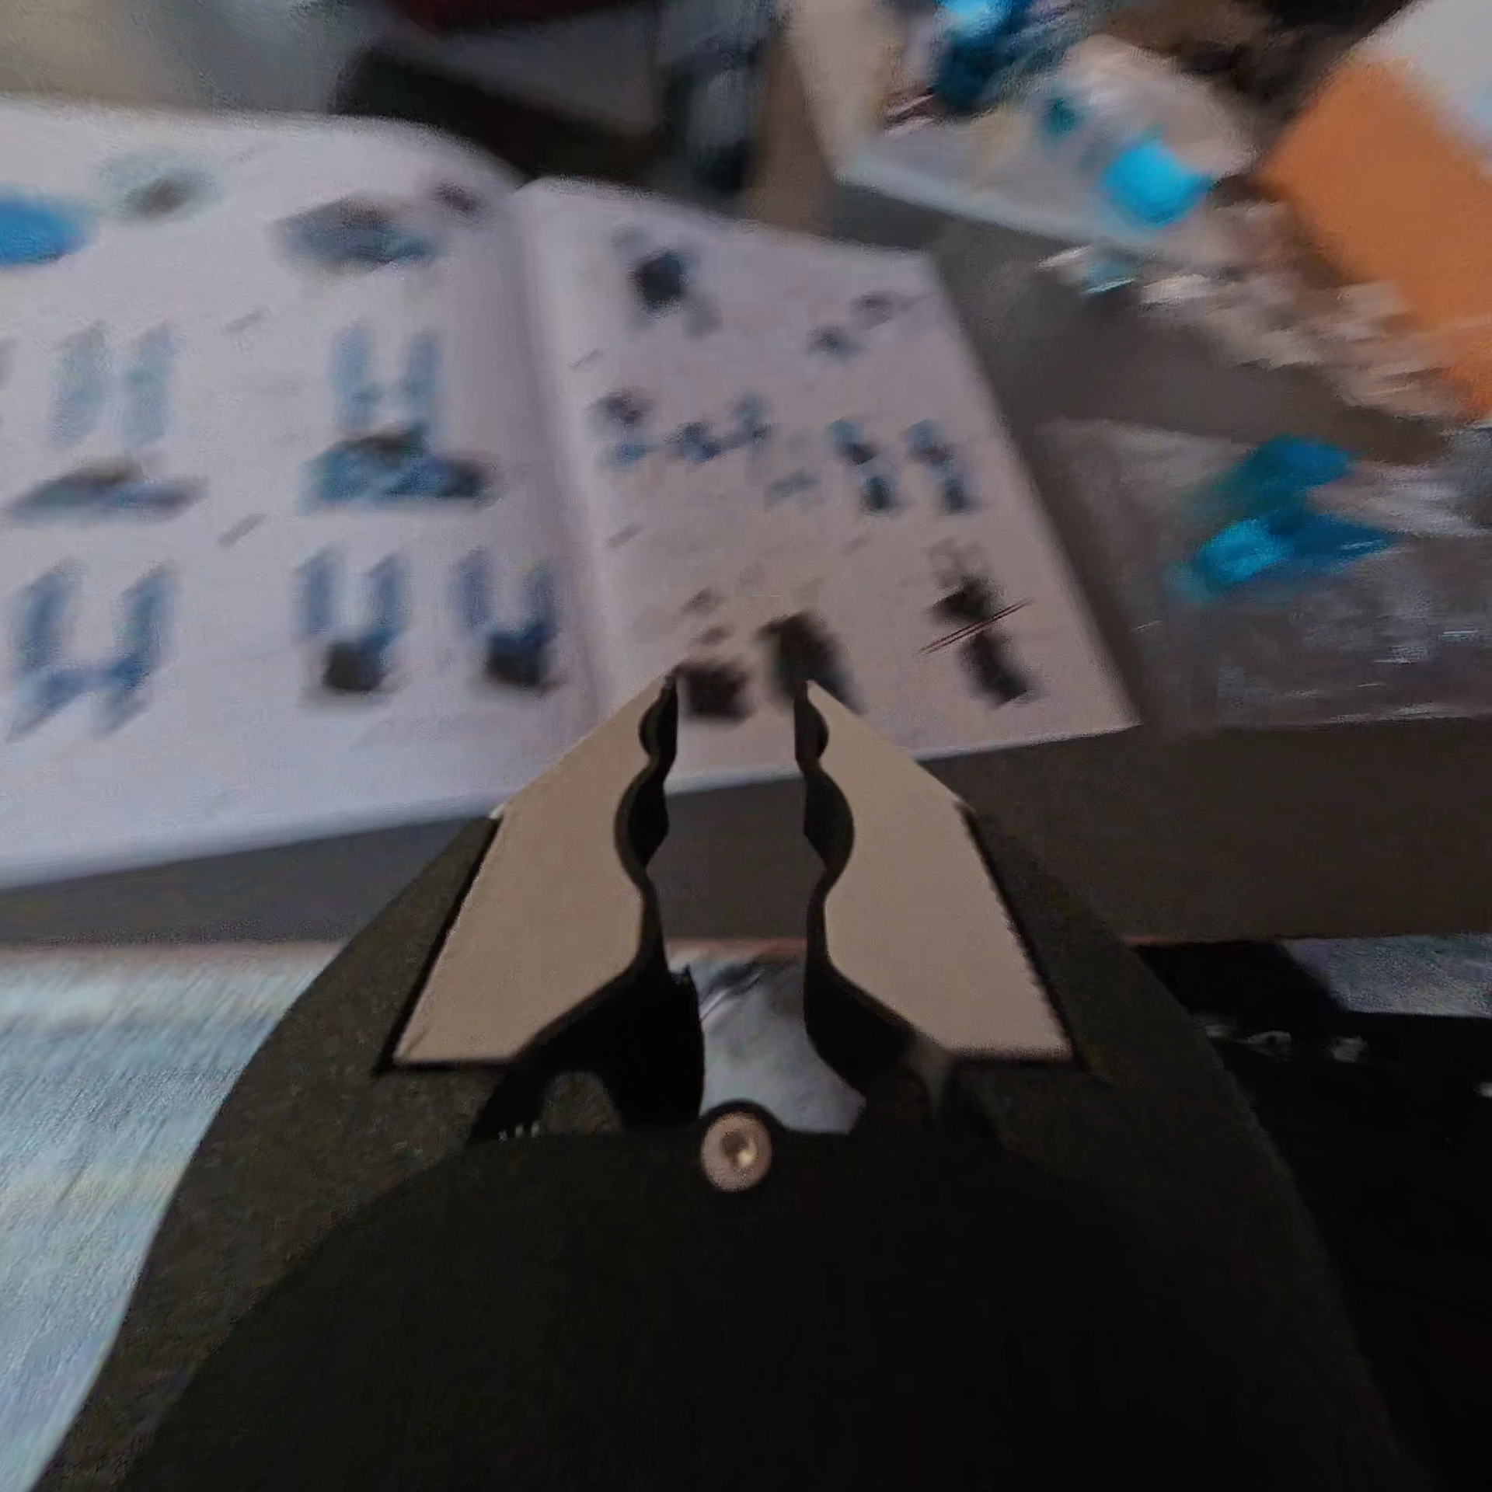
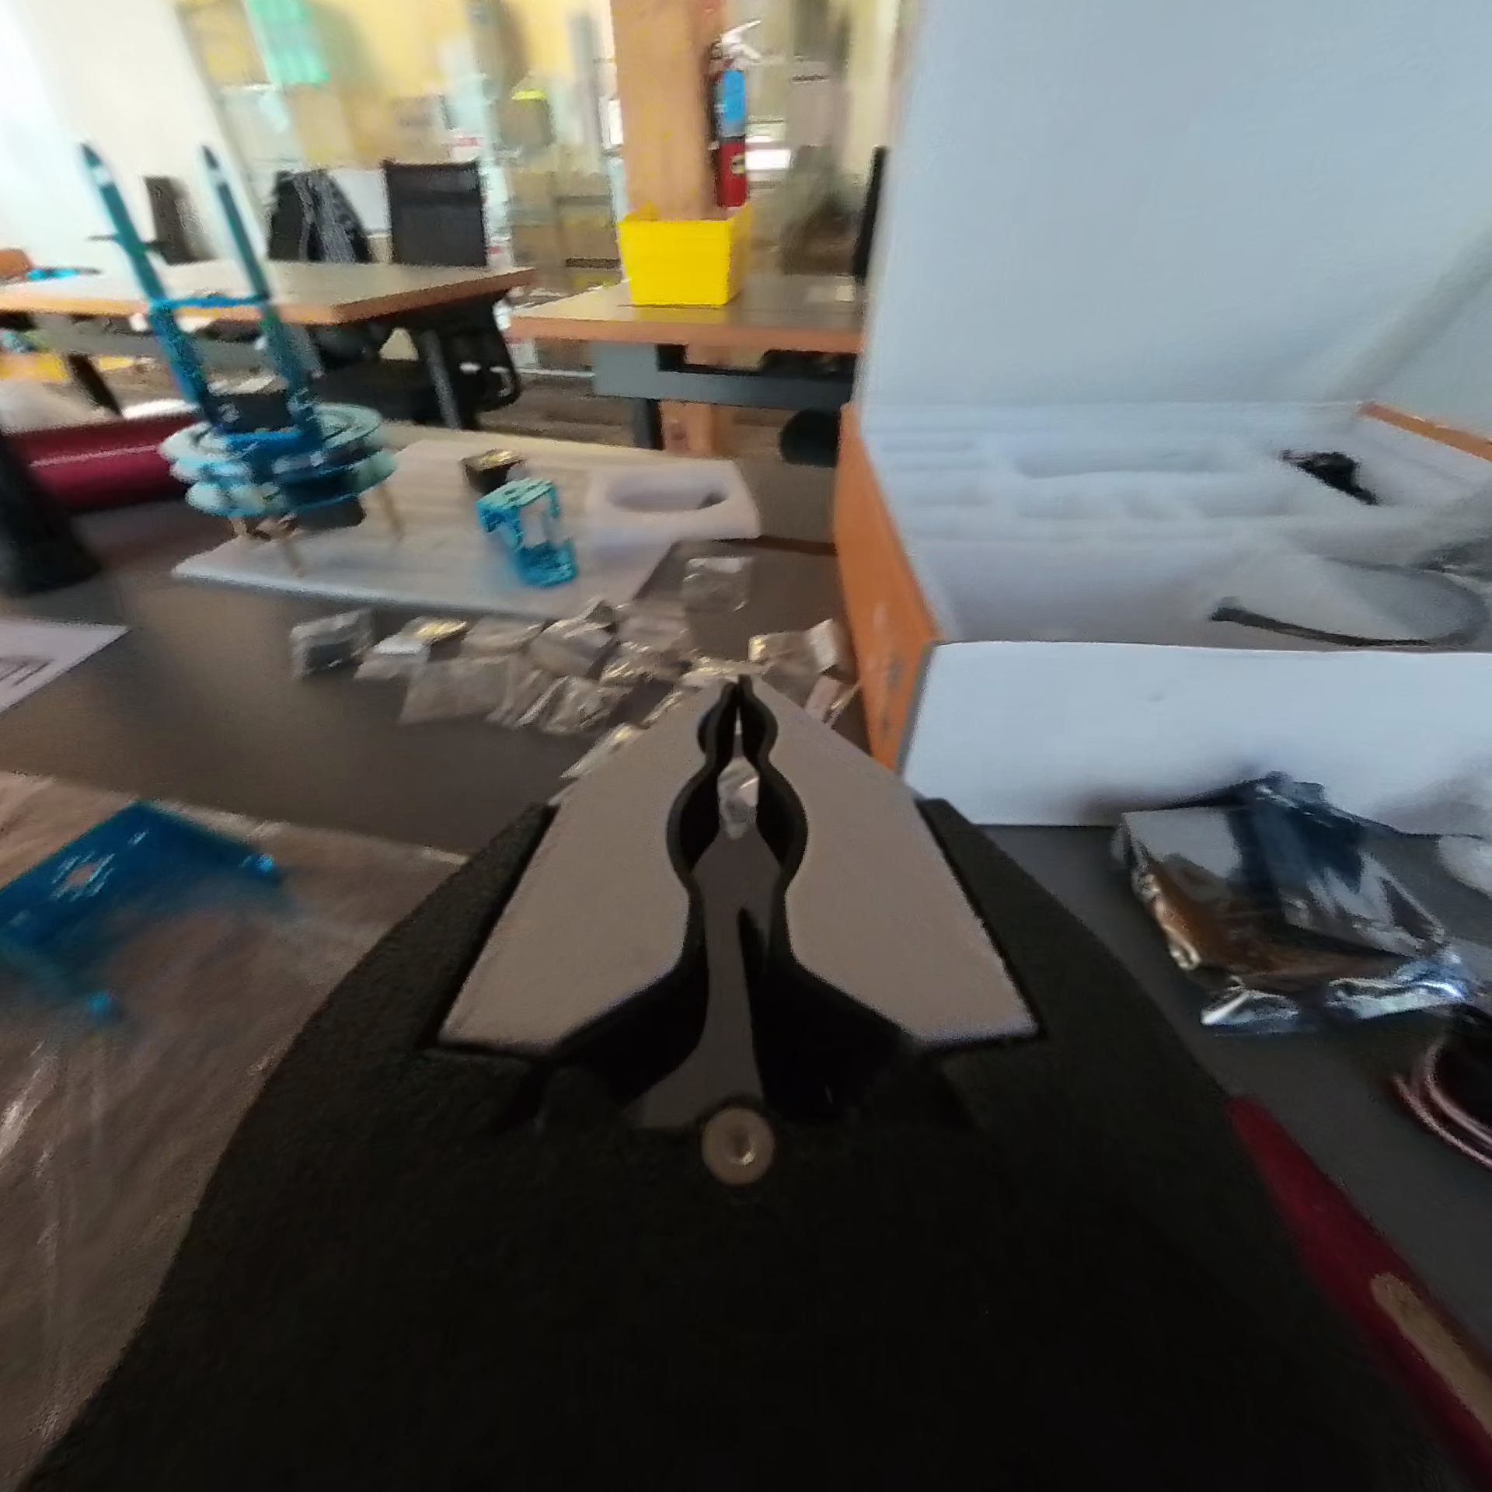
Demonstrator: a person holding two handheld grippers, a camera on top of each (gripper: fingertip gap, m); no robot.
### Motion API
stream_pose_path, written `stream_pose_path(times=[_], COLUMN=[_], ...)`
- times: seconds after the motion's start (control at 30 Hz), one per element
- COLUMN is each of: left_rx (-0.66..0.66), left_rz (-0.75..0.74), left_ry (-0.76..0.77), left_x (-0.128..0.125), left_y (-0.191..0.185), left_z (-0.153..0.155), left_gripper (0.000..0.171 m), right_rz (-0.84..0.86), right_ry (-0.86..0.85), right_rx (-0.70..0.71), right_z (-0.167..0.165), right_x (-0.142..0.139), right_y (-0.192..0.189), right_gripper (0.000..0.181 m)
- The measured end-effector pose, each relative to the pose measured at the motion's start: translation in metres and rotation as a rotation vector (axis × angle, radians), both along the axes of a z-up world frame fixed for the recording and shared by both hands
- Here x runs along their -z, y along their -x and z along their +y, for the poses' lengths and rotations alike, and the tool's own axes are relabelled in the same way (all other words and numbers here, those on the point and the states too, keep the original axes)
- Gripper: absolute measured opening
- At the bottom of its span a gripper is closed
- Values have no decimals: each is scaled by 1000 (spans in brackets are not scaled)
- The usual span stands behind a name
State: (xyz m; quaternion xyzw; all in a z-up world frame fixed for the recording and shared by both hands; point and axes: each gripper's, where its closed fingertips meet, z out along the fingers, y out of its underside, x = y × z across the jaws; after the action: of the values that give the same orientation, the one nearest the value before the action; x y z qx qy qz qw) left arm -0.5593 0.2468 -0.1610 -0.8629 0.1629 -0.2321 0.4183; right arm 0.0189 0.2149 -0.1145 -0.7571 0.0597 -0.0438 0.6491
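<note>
Here, the left gripper [image 1: 736, 686] is hovering, fingers narrowly apart, over the open booklet [image 1: 500, 452]; the right gripper [image 2: 741, 694] is pinching something small and shiny, best held gently.

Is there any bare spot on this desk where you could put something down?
Yes: a dark bare strip of desk between the scattered small foil packets and the blue metal plate. Another runs along the near edge of the open instruction booklet. It is crowded by the orange-sided box and the large foil bag.

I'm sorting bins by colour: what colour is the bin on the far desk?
Bright yellow. The bin shows best in the right wrist view, below the fire extinguisher.
</note>
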Motion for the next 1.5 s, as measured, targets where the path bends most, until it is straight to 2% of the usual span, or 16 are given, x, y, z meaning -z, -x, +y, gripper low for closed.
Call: stream_pose_path(times=[0.1,0.2,0.27,0.33,0.47,0.7,0.93,1.13,1.3,1.5], left_rx=[-216,-335,-364,-384,-383,-385,-334,-277,-128,139], left_rz=[160,238,210,184,120,114,45,73,52,54], left_ry=[18,3,-7,-5,11,13,26,-21,-93,-140], left_x=[19,24,25,27,28,31,30,6,-29,-51], left_y=[87,140,157,169,179,188,161,122,43,-85], left_z=[-10,-10,-8,-4,-4,-13,-18,1,34,63], left_gripper=[28,29,29,29,30,28,29,29,30,30], right_rz=[13,-9,1,53,69,31,13,4,55,-146], right_ry=[-42,-92,-101,-104,-80,-34,-12,-21,12,136], right_rx=[60,134,192,172,182,171,146,107,-3,-55], right_z=[7,5,0,0,3,8,12,15,25,28], right_x=[-10,-7,-6,-3,2,7,9,7,9,17], right_y=[-21,-39,-52,-54,-56,-51,-46,-37,-11,18], right_gripper=[0,3,3,6,6,6,7,12,29,31])
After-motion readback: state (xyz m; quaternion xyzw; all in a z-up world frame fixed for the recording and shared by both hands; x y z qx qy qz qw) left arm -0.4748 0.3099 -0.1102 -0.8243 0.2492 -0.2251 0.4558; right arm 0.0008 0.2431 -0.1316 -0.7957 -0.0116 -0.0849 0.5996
